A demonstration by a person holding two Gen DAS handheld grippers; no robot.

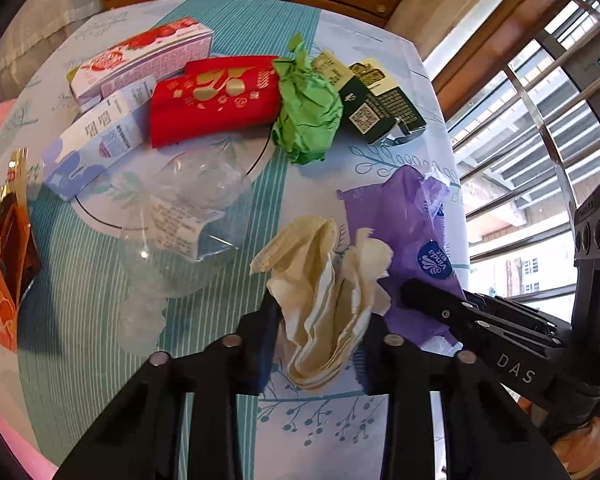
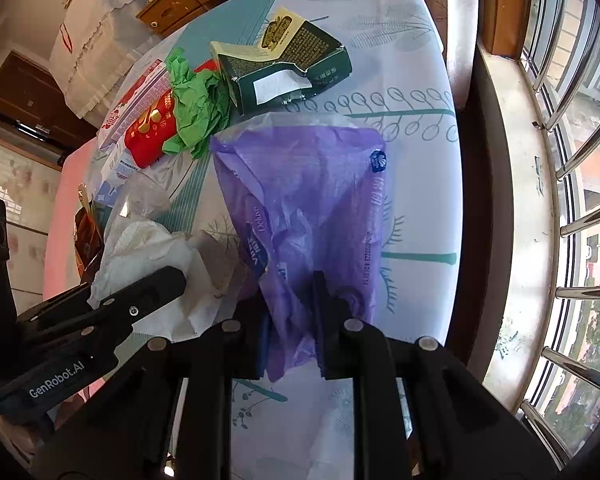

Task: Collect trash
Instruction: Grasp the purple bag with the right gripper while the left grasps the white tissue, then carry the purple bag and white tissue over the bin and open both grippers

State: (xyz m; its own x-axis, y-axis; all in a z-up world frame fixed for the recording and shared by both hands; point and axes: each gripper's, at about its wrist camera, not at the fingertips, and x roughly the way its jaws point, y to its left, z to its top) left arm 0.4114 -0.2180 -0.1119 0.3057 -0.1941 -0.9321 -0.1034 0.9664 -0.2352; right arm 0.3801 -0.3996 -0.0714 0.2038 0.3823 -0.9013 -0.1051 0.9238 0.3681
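Teal-and-white leaf-print tablecloth [image 1: 292, 404] beside barred window [image 1: 540, 128]; our left gripper [image 1: 320, 344] pinches crumpled cream tissue [image 1: 320, 292], right gripper [image 2: 290, 320] clamps wrinkled purple plastic wrapper [image 2: 308, 200].

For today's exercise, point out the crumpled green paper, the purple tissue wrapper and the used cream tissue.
crumpled green paper [image 1: 306, 108], left wrist view, middle of the wad.
purple tissue wrapper [image 2: 312, 200], right wrist view, flat centre of the plastic.
used cream tissue [image 1: 320, 304], left wrist view, its folded middle.
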